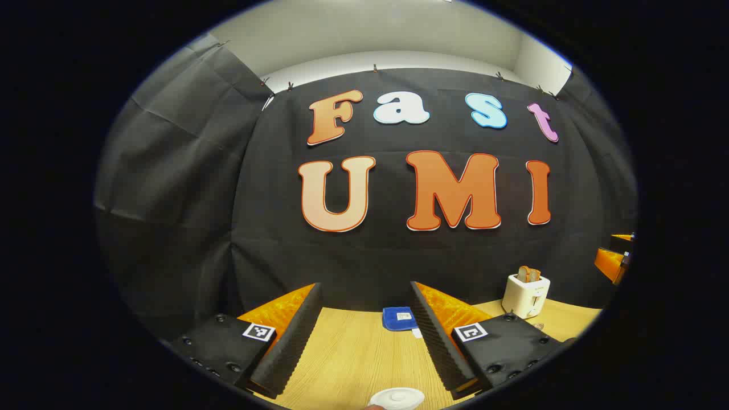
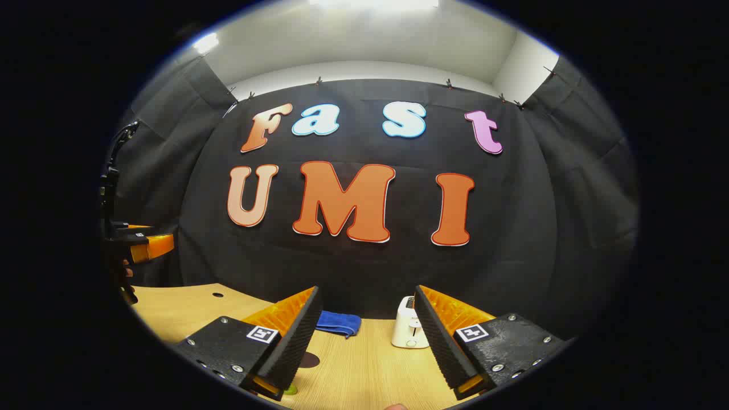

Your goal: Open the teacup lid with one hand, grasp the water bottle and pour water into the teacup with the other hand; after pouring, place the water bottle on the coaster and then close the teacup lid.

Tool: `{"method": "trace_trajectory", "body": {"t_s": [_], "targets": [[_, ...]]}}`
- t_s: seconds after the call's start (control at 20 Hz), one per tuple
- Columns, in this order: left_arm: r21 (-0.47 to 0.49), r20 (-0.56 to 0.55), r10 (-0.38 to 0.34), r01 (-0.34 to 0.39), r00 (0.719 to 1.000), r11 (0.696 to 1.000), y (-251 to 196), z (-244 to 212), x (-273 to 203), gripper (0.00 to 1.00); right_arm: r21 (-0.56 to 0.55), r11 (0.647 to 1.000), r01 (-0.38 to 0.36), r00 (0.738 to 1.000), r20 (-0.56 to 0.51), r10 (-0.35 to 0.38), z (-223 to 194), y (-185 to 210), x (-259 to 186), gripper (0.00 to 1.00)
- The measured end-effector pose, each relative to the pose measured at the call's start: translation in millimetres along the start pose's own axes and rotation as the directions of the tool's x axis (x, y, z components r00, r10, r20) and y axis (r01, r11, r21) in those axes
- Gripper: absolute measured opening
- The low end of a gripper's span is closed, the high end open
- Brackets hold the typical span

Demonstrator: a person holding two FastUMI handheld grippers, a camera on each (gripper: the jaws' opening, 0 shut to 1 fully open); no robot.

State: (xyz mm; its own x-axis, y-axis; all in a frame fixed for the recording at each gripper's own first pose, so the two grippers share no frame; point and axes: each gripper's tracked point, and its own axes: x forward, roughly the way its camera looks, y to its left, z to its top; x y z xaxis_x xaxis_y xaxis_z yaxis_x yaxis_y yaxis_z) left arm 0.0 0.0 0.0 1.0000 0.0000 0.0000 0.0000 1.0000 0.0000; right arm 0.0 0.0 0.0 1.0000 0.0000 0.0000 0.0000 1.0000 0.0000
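In the left gripper view my left gripper [image 1: 364, 286] stands open above the wooden table [image 1: 353, 359], nothing between its fingers. A white round lid [image 1: 397, 397], the teacup's top, shows at the bottom edge just below them. In the right gripper view my right gripper [image 2: 366, 289] is open too and holds nothing. A dark round flat patch [image 2: 310, 360], likely the coaster, lies beside its left finger, half hidden. A small green thing [image 2: 291, 390] peeks out under that finger. The cup's body is hidden.
A folded blue cloth [image 1: 398, 318] [image 2: 339, 323] lies at the table's back edge. A white toaster [image 1: 525, 295] [image 2: 411, 330] holding toast stands right of it. The right gripper [image 1: 615, 259] shows far right, the left gripper [image 2: 142, 242] far left. A small hole [image 2: 217, 295] marks the tabletop.
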Motion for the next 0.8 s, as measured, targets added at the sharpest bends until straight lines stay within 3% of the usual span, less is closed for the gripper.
{"method": "trace_trajectory", "body": {"t_s": [0.8], "targets": [[0.008, -0.007, -0.019, 0.019, 1.0, 1.0, -6, 2, -7, 0.99, 0.016, 0.998, -0.055, 0.998, 0.01, 0.055, 5, 15, -3, 0.98]]}}
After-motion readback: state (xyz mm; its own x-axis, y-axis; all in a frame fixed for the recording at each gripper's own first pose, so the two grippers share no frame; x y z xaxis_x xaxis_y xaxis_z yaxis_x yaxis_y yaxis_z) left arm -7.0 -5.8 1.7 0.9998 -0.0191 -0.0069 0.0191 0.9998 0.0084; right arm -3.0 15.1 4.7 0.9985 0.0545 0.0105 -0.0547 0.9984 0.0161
